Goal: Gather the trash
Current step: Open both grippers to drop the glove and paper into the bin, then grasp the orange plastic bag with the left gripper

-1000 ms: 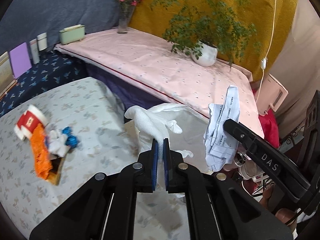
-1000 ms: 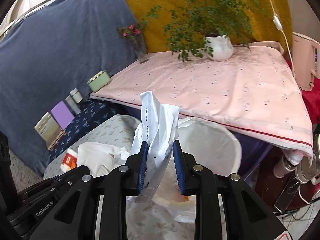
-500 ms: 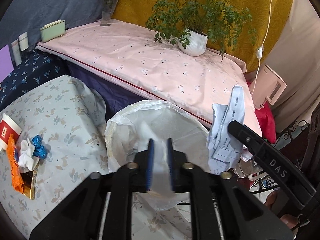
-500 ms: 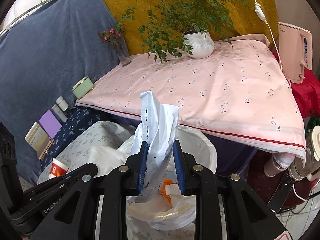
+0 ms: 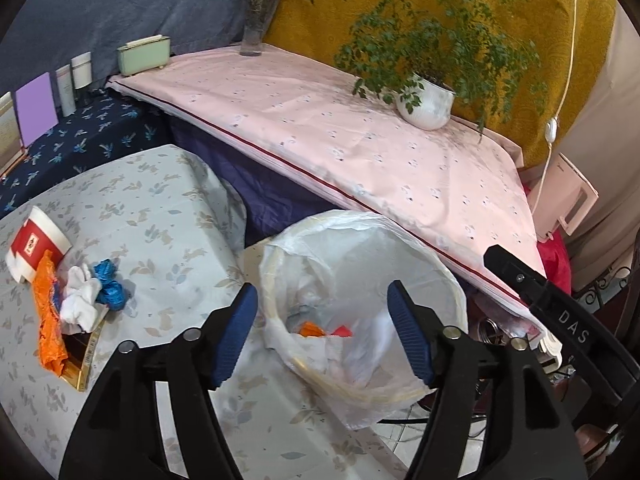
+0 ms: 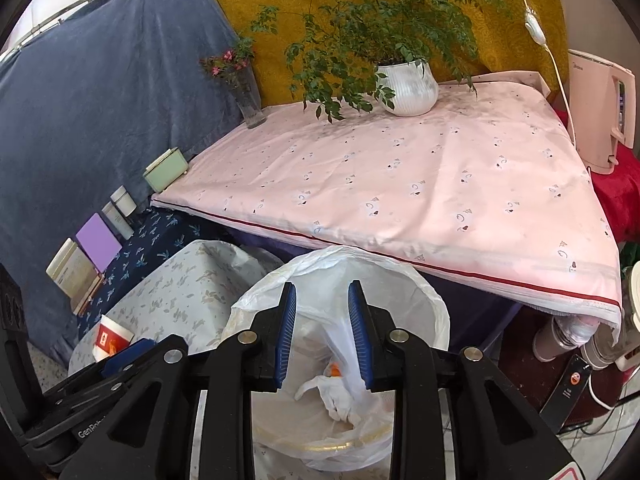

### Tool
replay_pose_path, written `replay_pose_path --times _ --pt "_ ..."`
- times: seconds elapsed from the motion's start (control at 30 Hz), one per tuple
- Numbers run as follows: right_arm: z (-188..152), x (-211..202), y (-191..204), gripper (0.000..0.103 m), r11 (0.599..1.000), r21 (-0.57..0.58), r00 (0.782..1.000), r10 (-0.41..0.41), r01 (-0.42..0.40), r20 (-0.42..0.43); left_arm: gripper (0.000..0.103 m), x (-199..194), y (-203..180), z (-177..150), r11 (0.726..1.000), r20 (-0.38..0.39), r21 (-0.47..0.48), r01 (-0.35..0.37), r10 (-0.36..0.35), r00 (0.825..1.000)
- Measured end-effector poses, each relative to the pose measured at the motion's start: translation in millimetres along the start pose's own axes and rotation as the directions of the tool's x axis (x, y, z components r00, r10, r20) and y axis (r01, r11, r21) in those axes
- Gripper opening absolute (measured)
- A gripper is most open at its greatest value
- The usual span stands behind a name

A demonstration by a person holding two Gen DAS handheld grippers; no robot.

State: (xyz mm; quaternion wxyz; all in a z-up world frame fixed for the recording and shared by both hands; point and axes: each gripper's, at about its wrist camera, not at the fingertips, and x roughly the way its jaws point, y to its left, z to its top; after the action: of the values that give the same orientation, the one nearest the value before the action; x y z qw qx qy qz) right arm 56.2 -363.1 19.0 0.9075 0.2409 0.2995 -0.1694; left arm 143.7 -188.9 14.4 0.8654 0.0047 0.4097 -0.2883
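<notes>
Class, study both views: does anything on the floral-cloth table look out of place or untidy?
Yes. A tipped red-and-white paper cup lies on its side beside an orange wrapper, white tissue and blue wrapper, heaped at the table's left edge instead of in the lined bin.

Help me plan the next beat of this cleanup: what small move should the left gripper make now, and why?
Probably swing the left gripper back toward the trash pile on the table. Its jaws have just been opening and nothing sits between them, both grippers hang over the bin, and a cup, orange wrapper and tissues remain uncollected.
</notes>
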Motion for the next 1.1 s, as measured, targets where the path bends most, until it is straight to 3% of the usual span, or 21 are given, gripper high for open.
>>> replay_pose_path --times 0.53,0.67,1.1 --pt "-10.7 -3.2 46.1 0.028 0.996 -0.070 0.999 0.047 -0.049 -0.019 0.072 -28.8 67.9 -12.7 0.983 0.041 -0.108 -0.147 0.152 0.988" --pt "-17.3 -1.8 63.1 0.028 0.993 -0.093 0.997 0.067 -0.070 -0.034 0.078 -36.5 98.6 -23.0 0.968 0.036 -0.138 -0.210 0.217 0.976" --pt "-53.5 15.4 123.0 0.028 0.976 -0.159 0.983 0.129 -0.149 -0.130 0.079 -37.5 174.4 -52.9 0.914 -0.039 -0.160 -0.374 0.372 0.927"
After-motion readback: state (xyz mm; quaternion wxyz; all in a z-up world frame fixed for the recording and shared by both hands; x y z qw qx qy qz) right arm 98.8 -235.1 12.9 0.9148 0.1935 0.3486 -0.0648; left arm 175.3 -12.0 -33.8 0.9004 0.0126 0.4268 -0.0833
